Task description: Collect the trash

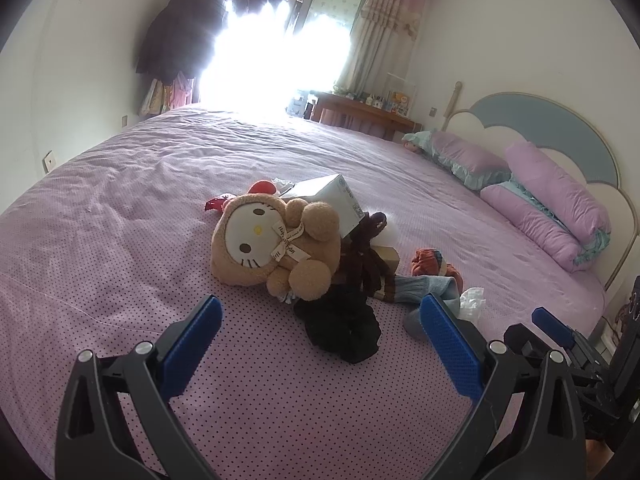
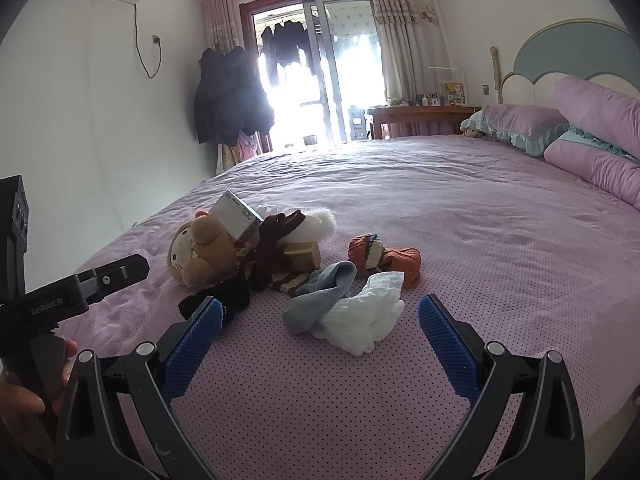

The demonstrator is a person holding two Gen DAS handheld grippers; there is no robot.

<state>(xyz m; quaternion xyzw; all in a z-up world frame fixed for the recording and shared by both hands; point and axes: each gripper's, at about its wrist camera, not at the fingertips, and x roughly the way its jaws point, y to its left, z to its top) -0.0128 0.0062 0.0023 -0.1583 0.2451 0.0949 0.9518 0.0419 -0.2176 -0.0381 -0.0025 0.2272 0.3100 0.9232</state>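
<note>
Both hand-held grippers stand wide and empty: the right hand-held gripper (image 2: 320, 316) low in its frame, the left hand-held gripper (image 1: 320, 316) low in its own. Just beyond the right one, at centre frame, a crumpled white tissue (image 2: 362, 318) lies on the pink dotted bed cover (image 2: 500, 248), touching a grey sock (image 2: 320, 294). Farther up left sit a white cardboard box (image 2: 236, 218) and a brown plush toy (image 2: 200, 254). Nothing appears collected yet; the whole task seems to remain.

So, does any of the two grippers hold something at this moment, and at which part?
Nothing is held. The left gripper and the right gripper are both open above the bed, with nothing between their fingers. The crumpled tissue lies untouched.
</note>
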